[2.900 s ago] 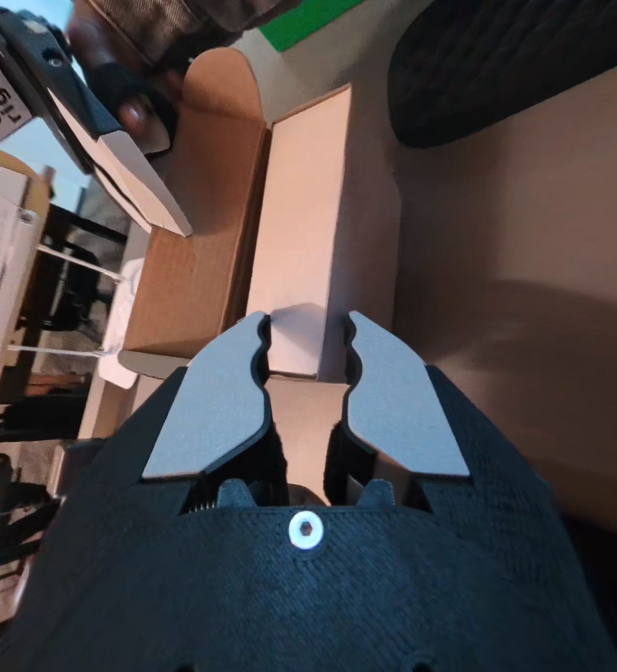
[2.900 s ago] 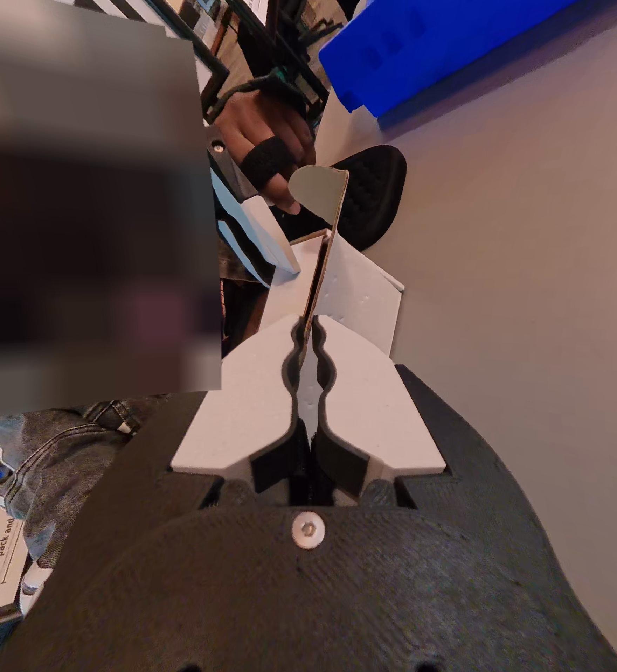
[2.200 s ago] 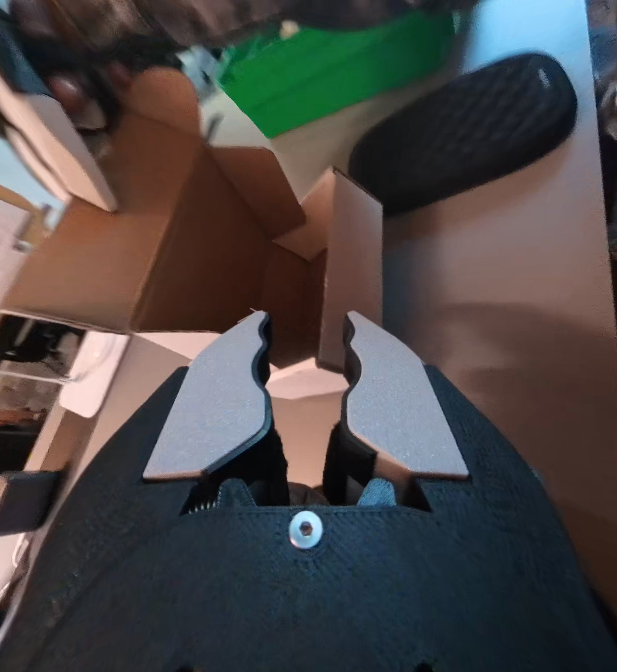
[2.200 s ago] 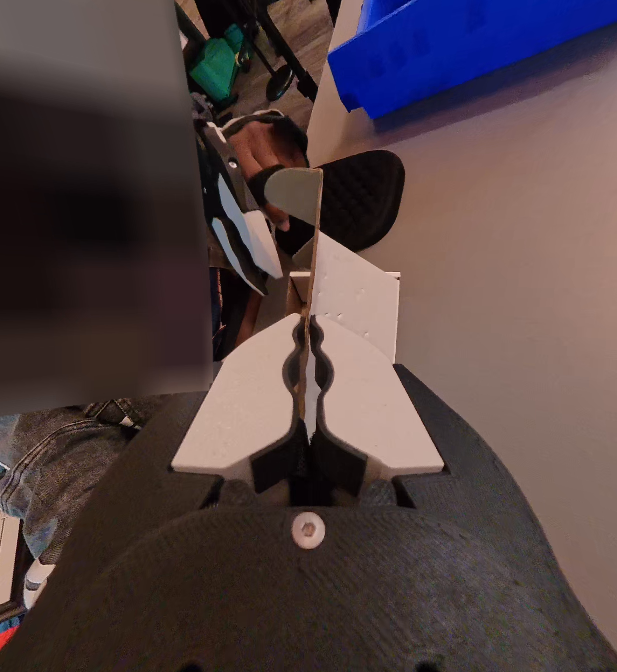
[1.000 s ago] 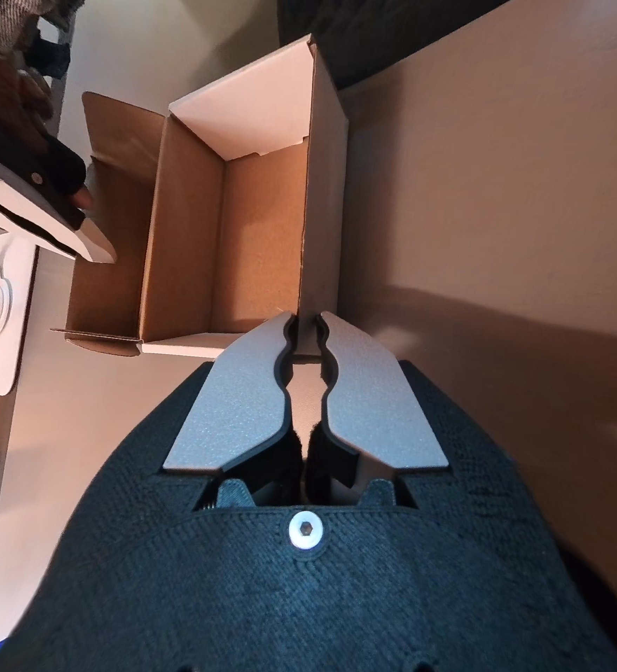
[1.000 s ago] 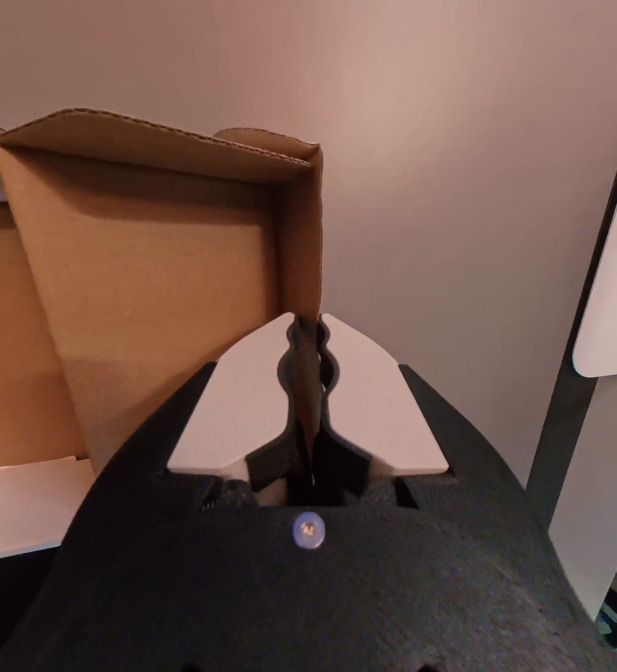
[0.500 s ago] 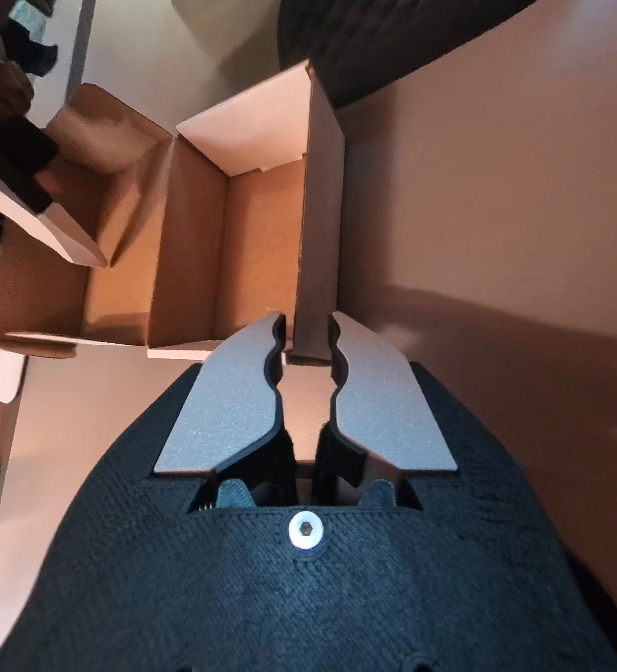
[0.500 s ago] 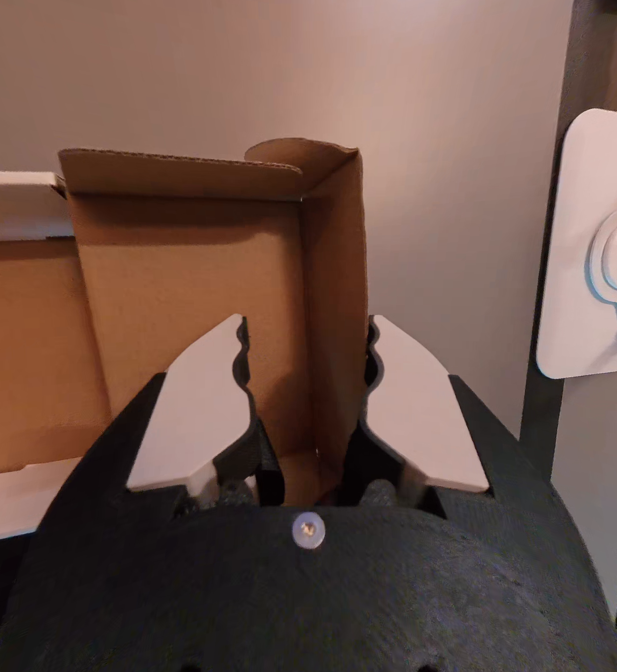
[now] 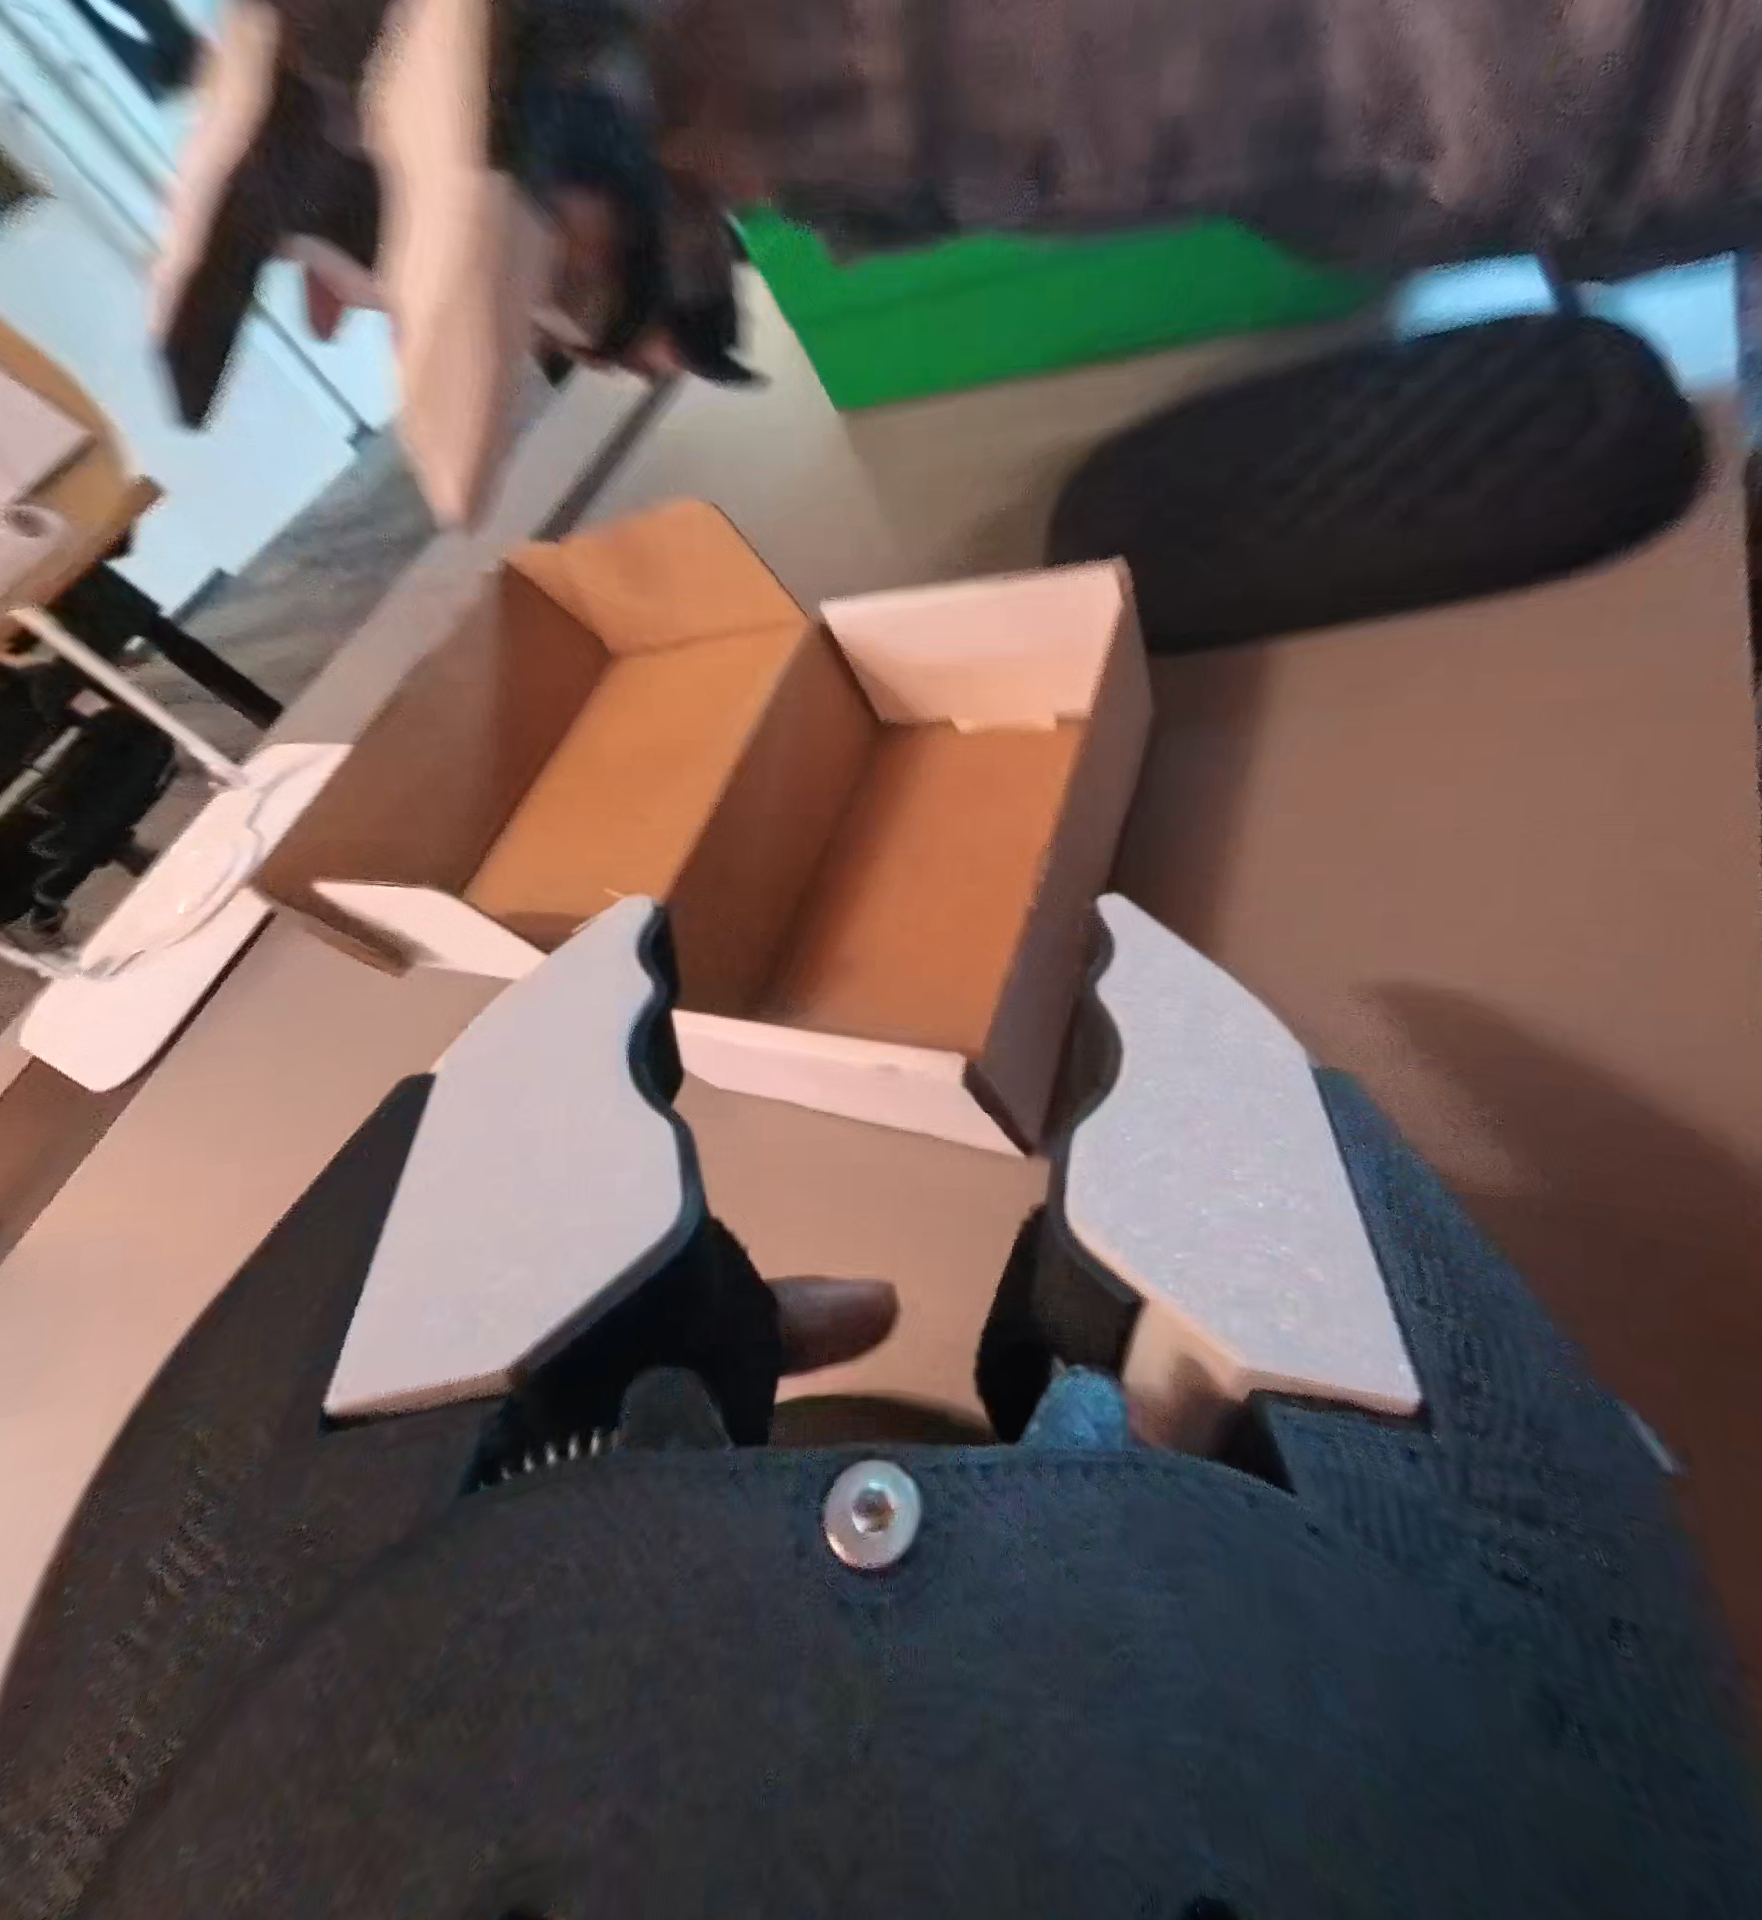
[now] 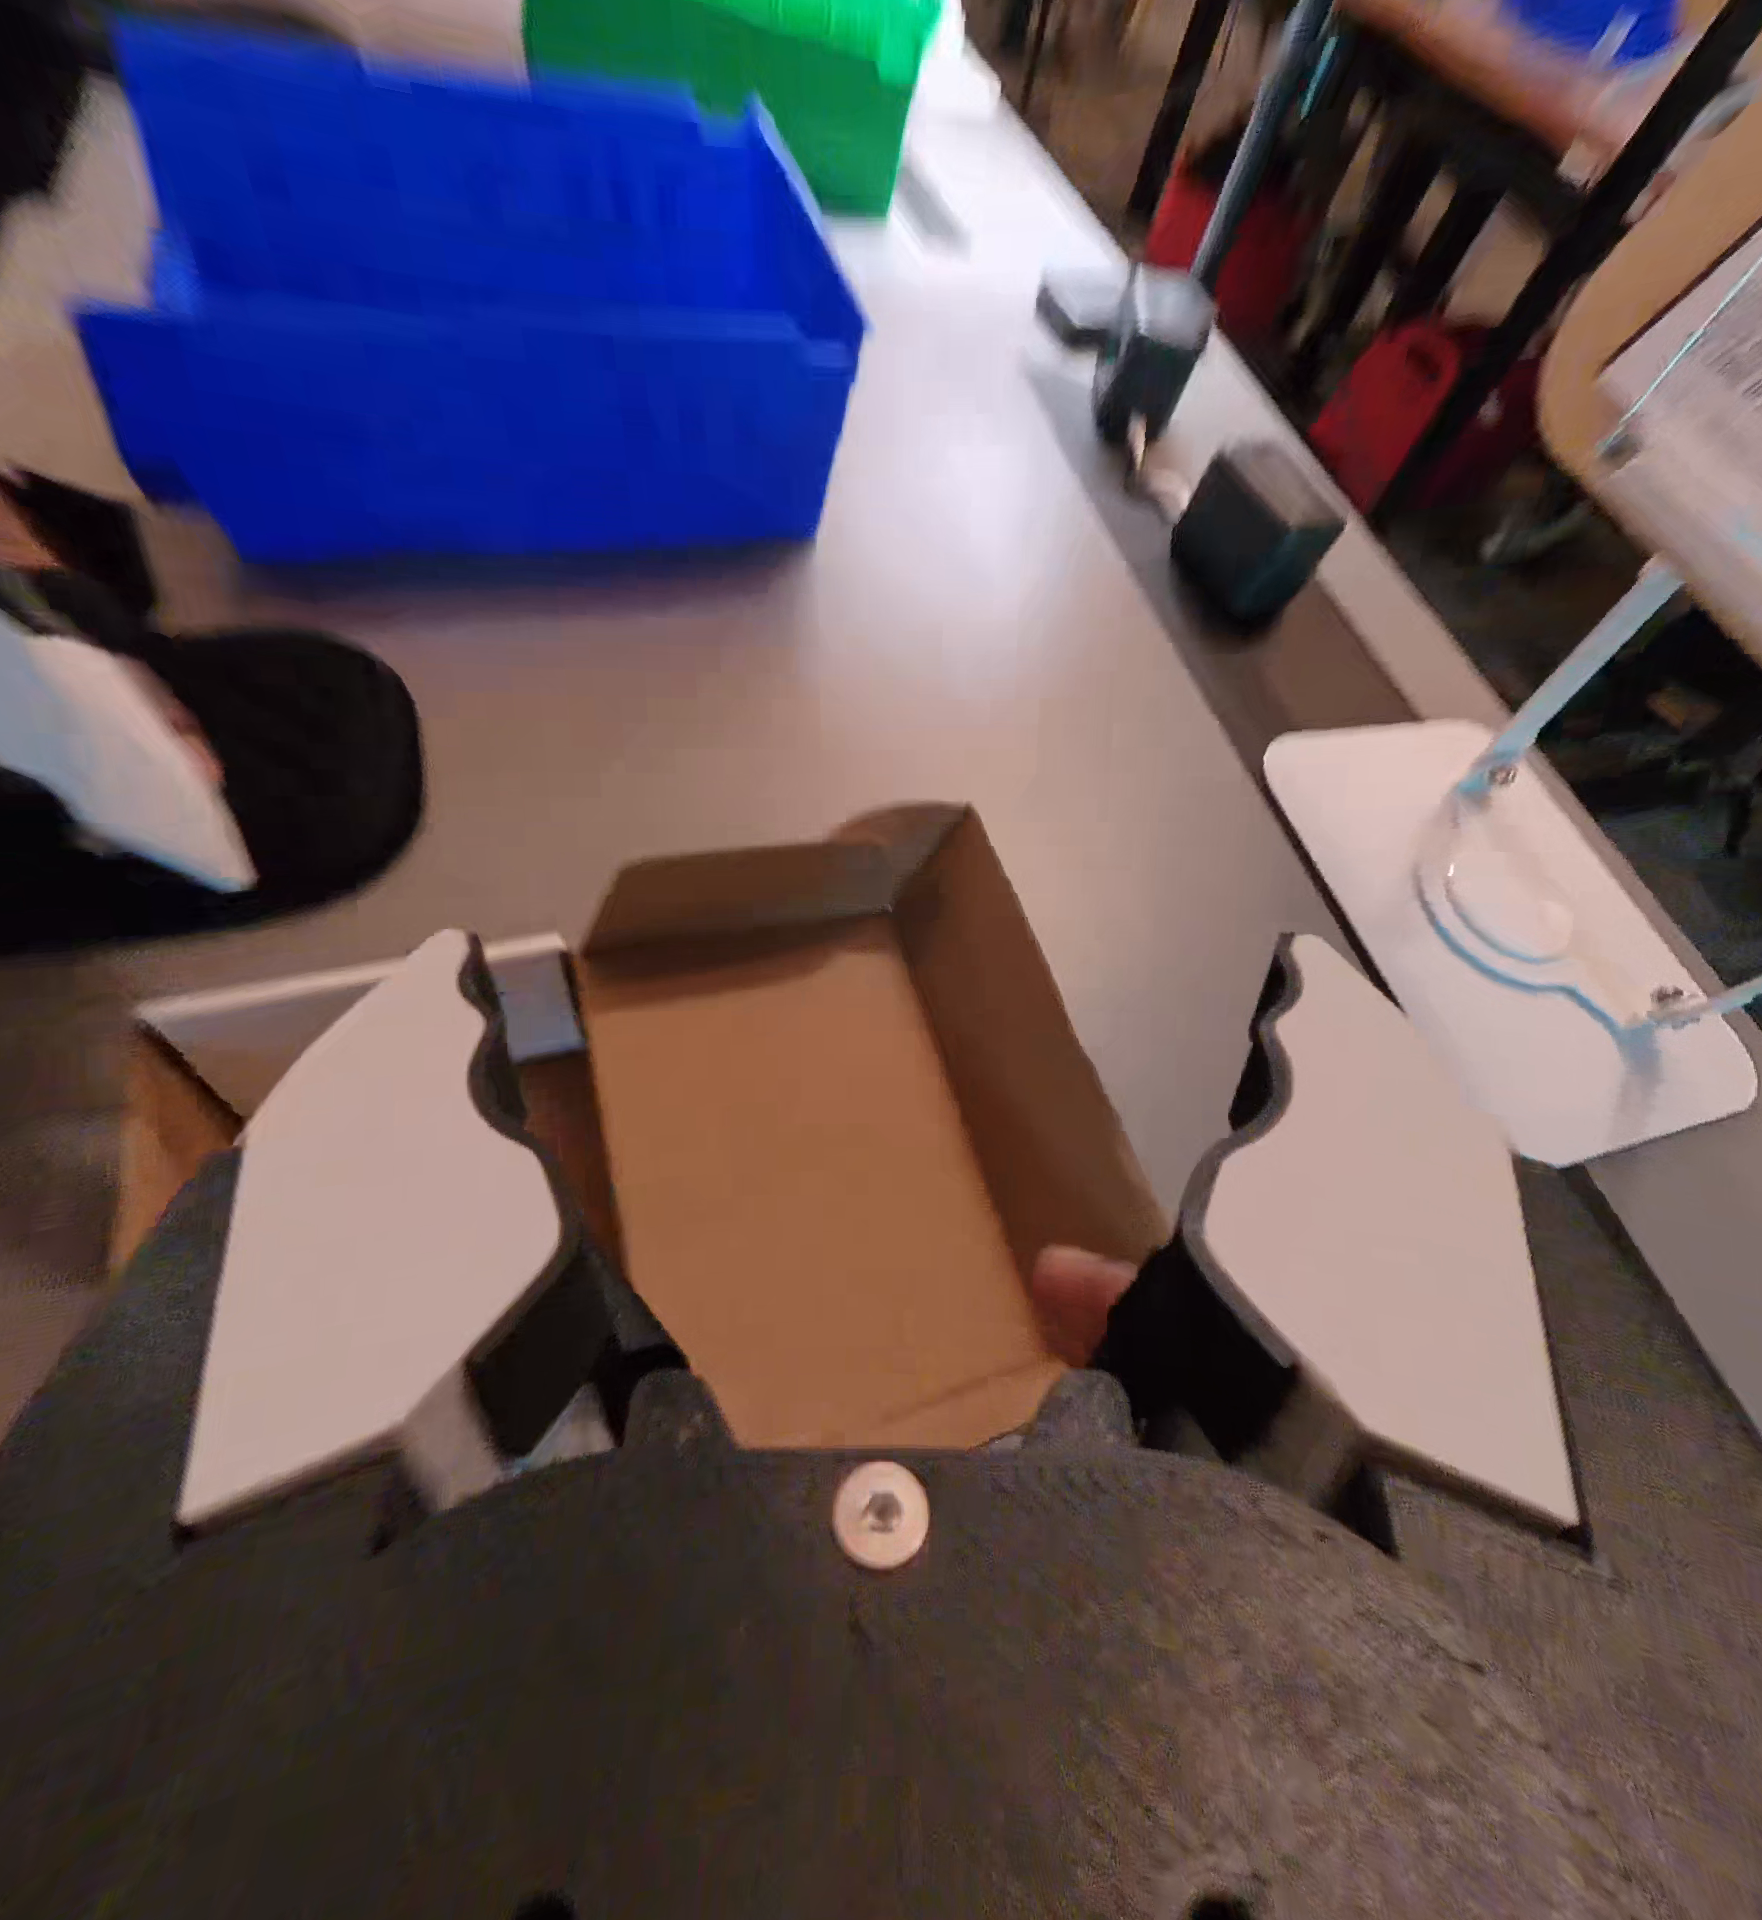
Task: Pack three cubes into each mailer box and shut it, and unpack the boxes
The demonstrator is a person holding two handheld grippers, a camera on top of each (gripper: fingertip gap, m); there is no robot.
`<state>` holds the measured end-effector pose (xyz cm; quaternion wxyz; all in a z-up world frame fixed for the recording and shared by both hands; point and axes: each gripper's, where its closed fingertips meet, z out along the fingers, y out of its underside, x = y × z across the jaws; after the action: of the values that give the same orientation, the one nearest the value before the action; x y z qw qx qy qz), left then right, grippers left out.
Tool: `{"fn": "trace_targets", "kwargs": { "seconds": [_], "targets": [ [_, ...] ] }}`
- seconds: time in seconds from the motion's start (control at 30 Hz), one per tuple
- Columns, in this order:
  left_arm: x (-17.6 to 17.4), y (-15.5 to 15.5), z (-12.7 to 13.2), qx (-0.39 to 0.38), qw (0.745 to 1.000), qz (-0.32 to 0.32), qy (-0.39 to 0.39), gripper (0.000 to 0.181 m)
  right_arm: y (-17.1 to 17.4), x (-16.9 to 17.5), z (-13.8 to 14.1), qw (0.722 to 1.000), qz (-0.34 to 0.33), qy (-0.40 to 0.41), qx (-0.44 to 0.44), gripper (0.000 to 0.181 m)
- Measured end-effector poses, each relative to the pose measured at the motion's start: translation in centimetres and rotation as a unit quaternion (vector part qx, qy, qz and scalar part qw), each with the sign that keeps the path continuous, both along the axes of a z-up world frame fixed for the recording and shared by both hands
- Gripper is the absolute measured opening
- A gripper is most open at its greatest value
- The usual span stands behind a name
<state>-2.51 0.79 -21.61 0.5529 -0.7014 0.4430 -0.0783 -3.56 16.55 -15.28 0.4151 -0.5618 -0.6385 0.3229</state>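
An open mailer box (image 9: 908,831), white outside and brown inside, lies on the tan table with its lid (image 9: 607,748) folded out to the left. No cubes show inside it. My left gripper (image 9: 877,920) is open and empty, just short of the box's near edge. My right gripper (image 10: 877,966) is open and empty, held above the box's lid part (image 10: 804,1122). The right gripper also shows, blurred, in the left wrist view (image 9: 441,312). The left gripper shows at the left edge of the right wrist view (image 10: 108,769).
A black oval pad (image 9: 1376,468) lies beyond the box and also shows in the right wrist view (image 10: 285,769). A blue bin (image 10: 461,343) and a green bin (image 10: 731,83) stand at the back. A white stand base (image 10: 1500,935) and dark small blocks (image 10: 1251,530) sit near the table's right edge.
Both grippers have let go of the box's cardboard walls, opened wide and drawn back. The box now lies open on the table.
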Motion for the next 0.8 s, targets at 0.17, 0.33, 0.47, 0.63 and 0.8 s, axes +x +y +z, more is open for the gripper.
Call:
{"fn": "trace_targets", "kwargs": {
  "seconds": [0.17,0.33,0.47,0.63,0.8],
  "targets": [
    [-2.2,0.4,4.9,0.053,0.977,0.036,-0.204,0.093,-3.2,3.6,2.1,0.985,-0.024,0.173,0.015,0.146],
    [-5.0,0.2,8.2,0.048,0.932,0.050,-0.355,0.124,-5.5,8.1,1.1,0.966,-0.073,0.246,0.023,0.146],
    [-6.8,-2.1,11.8,0.047,0.909,0.014,-0.414,0.122,-5.6,11.4,-0.9,0.952,-0.131,0.271,0.056,0.146],
    [-11.6,-4.7,14.9,0.048,0.929,0.037,-0.364,0.110,-6.6,12.9,-0.2,0.942,-0.143,0.291,0.084,0.146],
    [-25.0,-3.2,11.2,-0.003,0.948,0.276,-0.157,0.090,-6.4,13.0,-0.3,0.941,-0.147,0.296,0.072,0.146]
  ]
}}
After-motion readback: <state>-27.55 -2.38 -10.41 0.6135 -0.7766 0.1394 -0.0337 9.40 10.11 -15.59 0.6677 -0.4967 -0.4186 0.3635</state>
